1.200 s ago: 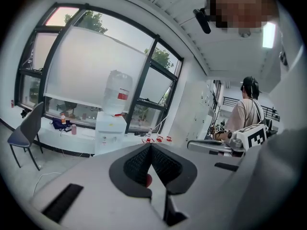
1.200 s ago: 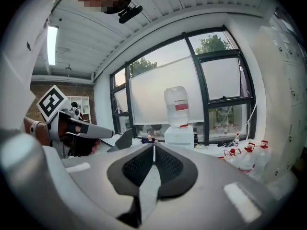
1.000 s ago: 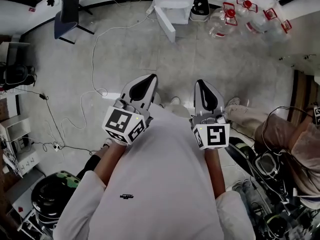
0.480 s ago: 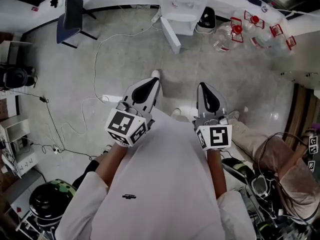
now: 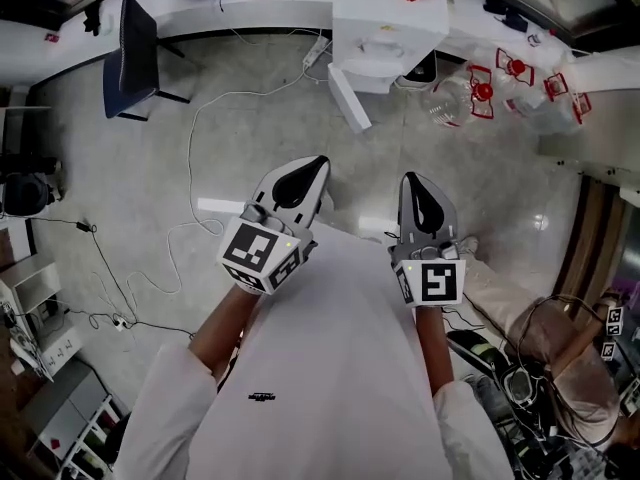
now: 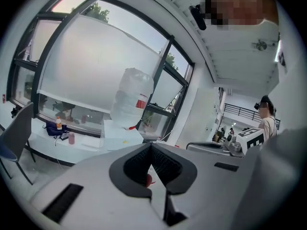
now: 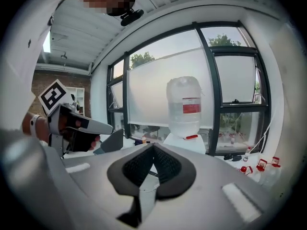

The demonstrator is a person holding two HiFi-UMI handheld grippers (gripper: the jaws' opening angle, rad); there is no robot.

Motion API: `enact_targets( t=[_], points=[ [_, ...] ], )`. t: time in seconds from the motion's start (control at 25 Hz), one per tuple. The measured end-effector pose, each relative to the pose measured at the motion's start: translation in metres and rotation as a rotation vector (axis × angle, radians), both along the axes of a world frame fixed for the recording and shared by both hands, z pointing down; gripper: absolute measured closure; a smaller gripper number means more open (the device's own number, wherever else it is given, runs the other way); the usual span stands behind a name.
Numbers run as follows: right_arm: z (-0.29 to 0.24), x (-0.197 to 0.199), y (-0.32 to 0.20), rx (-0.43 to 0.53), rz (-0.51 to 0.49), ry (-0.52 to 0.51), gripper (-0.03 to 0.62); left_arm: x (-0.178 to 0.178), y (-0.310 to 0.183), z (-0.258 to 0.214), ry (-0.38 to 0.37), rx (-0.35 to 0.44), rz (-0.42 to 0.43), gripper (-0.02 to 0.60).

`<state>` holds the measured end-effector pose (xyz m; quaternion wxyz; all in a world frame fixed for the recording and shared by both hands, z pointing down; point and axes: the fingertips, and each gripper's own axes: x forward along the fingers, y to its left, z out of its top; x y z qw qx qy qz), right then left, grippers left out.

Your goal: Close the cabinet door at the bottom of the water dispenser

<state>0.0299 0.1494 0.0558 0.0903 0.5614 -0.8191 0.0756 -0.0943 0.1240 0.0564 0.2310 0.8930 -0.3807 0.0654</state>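
The white water dispenser (image 5: 390,28) stands at the top centre of the head view, against the counter. Its bottom cabinet door (image 5: 349,98) hangs open, swung out over the floor toward me. Both grippers are held side by side in front of my chest, well short of the door. My left gripper (image 5: 318,164) is shut and empty, and my right gripper (image 5: 411,179) is too. The left gripper view has the jaws (image 6: 151,147) meeting below the dispenser's clear bottle (image 6: 133,97). The right gripper view shows the same bottle (image 7: 184,104) above closed jaws (image 7: 153,147).
A dark chair (image 5: 128,53) stands at the left by the white counter (image 5: 230,13). Several empty water jugs with red handles (image 5: 480,93) lie right of the dispenser. A white cable (image 5: 195,118) trails over the floor. A person (image 5: 560,338) sits at the lower right among equipment.
I have walked toward the dispenser: it and its open door are larger and lower in the head view. Both grippers kept their pose and stayed shut.
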Motion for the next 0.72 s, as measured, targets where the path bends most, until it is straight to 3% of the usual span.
enact_targets(
  t=[0.28, 0.72],
  points=[
    [0.011, 0.003, -0.051, -0.034, 0.033, 0.012, 0.583, -0.010, -0.058, 0.009, -0.013, -0.016, 0.026, 0.578],
    [0.037, 0.023, -0.077, -0.091, -0.040, 0.007, 0.583, 0.019, -0.070, 0.034, -0.056, -0.085, 0.020, 0.578]
  ],
)
